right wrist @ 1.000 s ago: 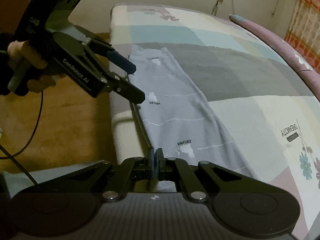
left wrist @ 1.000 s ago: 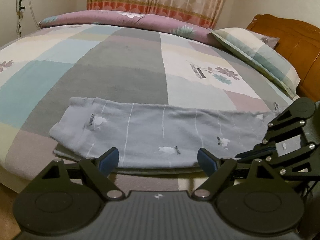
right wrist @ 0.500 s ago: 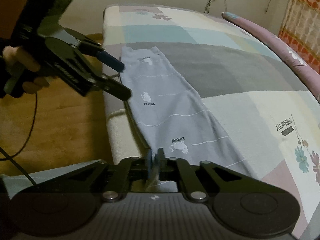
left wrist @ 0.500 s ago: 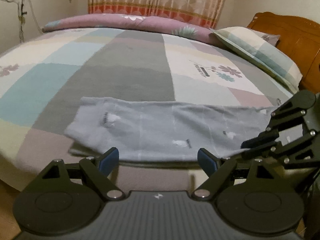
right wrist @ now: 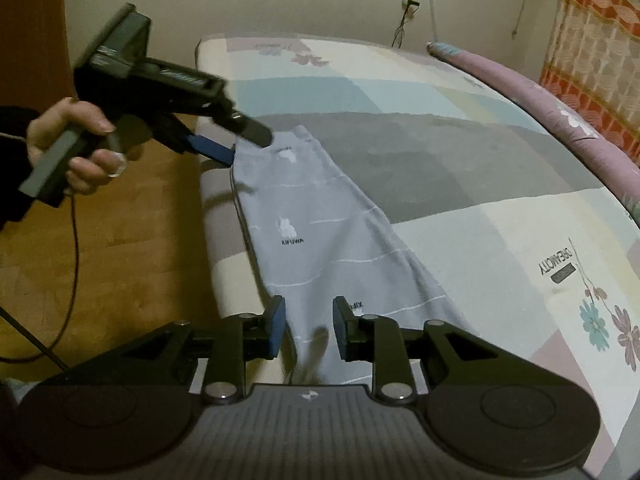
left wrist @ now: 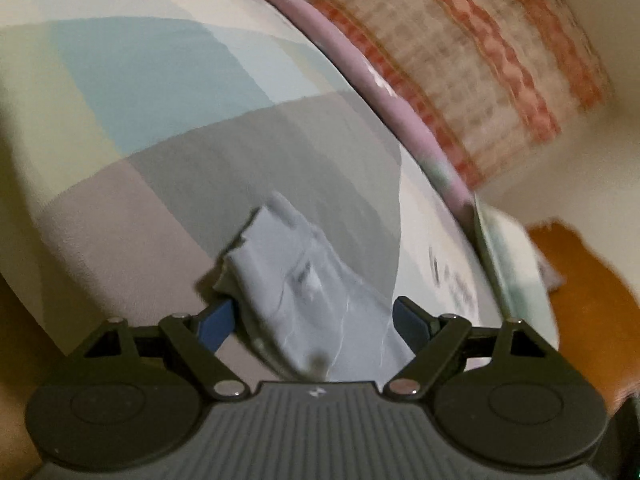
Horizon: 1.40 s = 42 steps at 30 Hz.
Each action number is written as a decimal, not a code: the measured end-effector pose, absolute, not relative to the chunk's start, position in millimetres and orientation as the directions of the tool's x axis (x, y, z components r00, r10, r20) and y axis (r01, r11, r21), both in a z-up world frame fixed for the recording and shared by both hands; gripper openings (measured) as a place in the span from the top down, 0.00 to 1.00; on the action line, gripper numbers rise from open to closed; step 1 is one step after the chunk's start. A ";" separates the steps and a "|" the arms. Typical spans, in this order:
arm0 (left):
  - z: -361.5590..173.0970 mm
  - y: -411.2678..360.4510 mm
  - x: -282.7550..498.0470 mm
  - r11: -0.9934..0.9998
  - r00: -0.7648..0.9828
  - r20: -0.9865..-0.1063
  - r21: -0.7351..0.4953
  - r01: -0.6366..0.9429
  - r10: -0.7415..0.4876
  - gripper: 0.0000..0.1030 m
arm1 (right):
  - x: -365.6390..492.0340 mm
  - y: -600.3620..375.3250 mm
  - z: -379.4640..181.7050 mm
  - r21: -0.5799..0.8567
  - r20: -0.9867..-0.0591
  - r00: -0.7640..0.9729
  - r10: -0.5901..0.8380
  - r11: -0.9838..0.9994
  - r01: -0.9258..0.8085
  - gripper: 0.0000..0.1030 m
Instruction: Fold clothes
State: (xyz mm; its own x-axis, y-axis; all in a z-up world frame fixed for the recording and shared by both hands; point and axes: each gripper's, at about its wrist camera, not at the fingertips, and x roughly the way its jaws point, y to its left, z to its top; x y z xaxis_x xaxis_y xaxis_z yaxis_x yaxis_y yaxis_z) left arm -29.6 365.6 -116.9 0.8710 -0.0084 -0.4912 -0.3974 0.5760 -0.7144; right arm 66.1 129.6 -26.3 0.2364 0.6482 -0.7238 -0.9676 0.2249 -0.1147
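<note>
Now the right gripper [right wrist: 309,326] has opened, letting go of the garment [right wrist: 316,216]; the left gripper [right wrist: 240,144], open too, reaches its far end on the bed [right wrist: 460,160].

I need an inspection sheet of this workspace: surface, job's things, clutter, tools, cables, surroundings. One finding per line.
Surface: bed with a patchwork sheet.
Job's things: grey garment lies lengthwise along the bed's near edge, not yet folded across.
Clutter: pillow by the headboard; rolled purple quilt along the far side.
Tools: left tool open at the garment's far end; right tool open over the near end.
Cables: one trails from the left tool to the floor; more hang on the wall.
Surroundings: wooden floor, patterned curtain.
</note>
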 end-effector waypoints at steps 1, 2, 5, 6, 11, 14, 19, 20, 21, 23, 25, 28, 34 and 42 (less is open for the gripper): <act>-118.3 365.8 -27.7 0.568 0.871 -0.490 -0.715 -0.408 0.008 0.22 | 65.7 129.4 -25.9 -0.114 -0.723 0.238 0.649 0.228 -0.967 0.71; -118.4 363.8 -26.3 0.578 0.863 -0.504 -0.694 -0.429 0.036 0.34 | 65.1 128.7 -25.6 -0.116 -0.721 0.241 0.650 0.230 -0.966 0.70; -118.3 357.4 -23.2 0.621 0.812 -0.569 -0.592 -0.514 0.129 0.87 | 63.5 125.0 -25.1 -0.122 -0.717 0.248 0.651 0.233 -0.965 0.70; -117.3 358.3 -26.7 0.620 0.811 -0.567 -0.588 -0.521 0.143 0.86 | 64.2 124.1 -25.8 -0.123 -0.718 0.250 0.649 0.235 -0.964 0.70; -113.5 367.8 -44.0 0.601 0.794 -0.575 -0.569 -0.562 0.198 0.81 | 75.2 121.8 -29.6 -0.114 -0.730 0.257 0.634 0.258 -0.959 0.70; -100.3 362.3 -44.8 0.666 0.777 -0.593 -0.495 -0.557 0.209 0.64 | 89.3 122.6 -30.3 -0.096 -0.733 0.254 0.631 0.274 -0.957 0.70; -65.0 312.4 -43.8 0.892 0.818 -0.547 -0.262 -0.369 0.178 0.31 | 128.6 130.9 -27.0 -0.046 -0.733 0.231 0.640 0.292 -0.955 0.70; -63.3 297.4 -36.6 0.933 0.819 -0.557 -0.205 -0.296 0.138 0.31 | 138.0 134.4 -27.0 -0.029 -0.739 0.214 0.639 0.287 -0.958 0.70; -61.7 282.2 -29.3 0.965 0.816 -0.570 -0.147 -0.218 0.098 0.31 | 146.5 137.9 -27.8 -0.019 -0.743 0.204 0.638 0.285 -0.958 0.70; -64.2 252.8 -19.7 0.996 0.804 -0.592 -0.010 -0.083 0.061 0.30 | 160.3 144.8 -30.2 -0.006 -0.753 0.187 0.630 0.278 -0.961 0.70; -70.1 224.2 -15.5 0.987 0.795 -0.605 0.151 0.061 0.044 0.30 | 170.6 149.1 -31.7 0.002 -0.758 0.173 0.628 0.268 -0.963 0.70; -80.6 190.6 -14.6 0.899 0.790 -0.611 0.371 0.232 0.049 0.30 | 177.0 150.7 -32.7 0.004 -0.762 0.157 0.628 0.247 -0.969 0.70; -92.7 164.8 -18.5 0.755 0.789 -0.611 0.547 0.362 0.064 0.30 | 151.7 146.1 -32.4 0.102 -0.756 0.004 0.655 0.123 -0.987 0.70; -92.7 154.3 -18.9 0.717 0.805 -0.584 0.605 0.346 0.103 0.30 | 82.1 146.1 -51.1 -0.046 -0.803 0.026 0.596 -0.019 -0.999 0.78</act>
State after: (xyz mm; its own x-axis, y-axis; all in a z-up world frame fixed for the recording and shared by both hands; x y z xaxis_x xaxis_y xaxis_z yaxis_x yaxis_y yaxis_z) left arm -18.9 154.3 -92.7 0.8055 0.1028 -0.5836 0.3465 0.7173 0.6045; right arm 82.1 146.1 -51.1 0.0256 0.5958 -0.8027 -0.9988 -0.0191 -0.0461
